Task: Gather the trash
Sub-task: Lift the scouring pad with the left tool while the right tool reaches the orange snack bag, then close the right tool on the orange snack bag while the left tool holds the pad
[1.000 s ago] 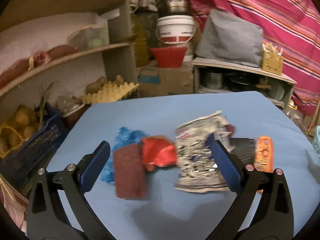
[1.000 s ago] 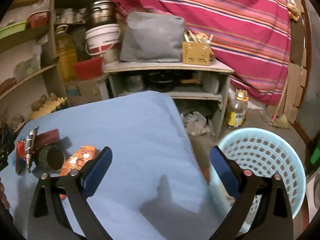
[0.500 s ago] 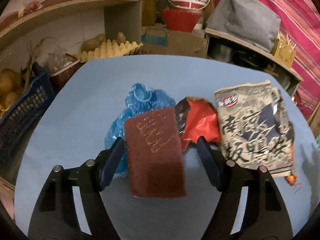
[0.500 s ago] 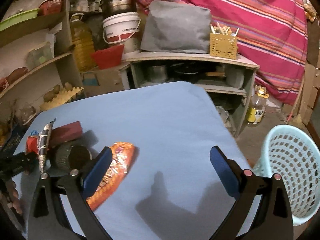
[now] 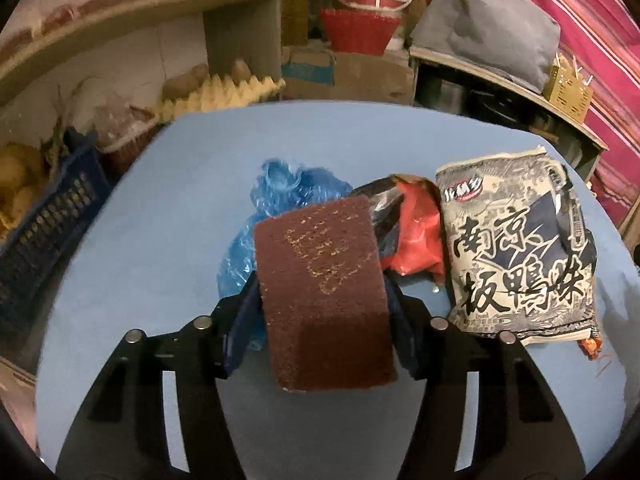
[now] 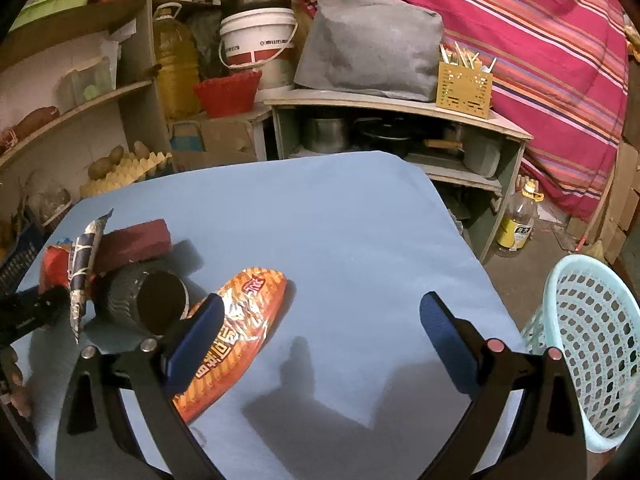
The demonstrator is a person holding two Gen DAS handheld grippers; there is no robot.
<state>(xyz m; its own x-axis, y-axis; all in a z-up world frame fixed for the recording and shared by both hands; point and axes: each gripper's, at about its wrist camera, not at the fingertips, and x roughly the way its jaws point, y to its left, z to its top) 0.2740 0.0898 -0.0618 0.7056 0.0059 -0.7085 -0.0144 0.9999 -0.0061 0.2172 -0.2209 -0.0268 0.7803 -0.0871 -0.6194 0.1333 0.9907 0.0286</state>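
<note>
Left wrist view: left hand-held gripper (image 5: 322, 304) is clamped on a dark red scouring pad (image 5: 324, 300). Both blue pads press the long sides of it; jaws have just been closing, with the pad between them. The pad's near end sticks out toward the camera, far end points away over the table (image 5: 140, 280).

Trash lying on the blue table beyond the pad:
- crumpled blue plastic bag (image 5: 276, 208), just behind and to the left of the pad, partly hidden by it
- red wrapper (image 5: 420, 236), behind and to the right of the pad, with a dark foil piece against it
- large grey-and-navy snack bag (image 5: 516, 256) with printed characters, lying flat at the right, touching the red wrapper; an orange scrap shows under its near right corner

Right wrist view: right hand-held gripper (image 6: 320, 344) is wide open, nothing between the jaws, bare table under the gap. Its left finger overlaps an orange snack packet (image 6: 240, 332) lying flat on the table; contact cannot be judged. Just left of the packet is a dark round can (image 6: 152, 300) on its side, open end toward the camera. Further left, the scouring pad (image 6: 136, 242) and the snack bag (image 6: 86, 264), seen edge-on. At the left edge, part of the left hand-held gripper (image 6: 28, 312), and fingertips of a person's hand (image 6: 16, 384).

A pale blue perforated basket (image 6: 592, 352) stands on the floor off the table's right side, well apart from the trash pile.
</note>
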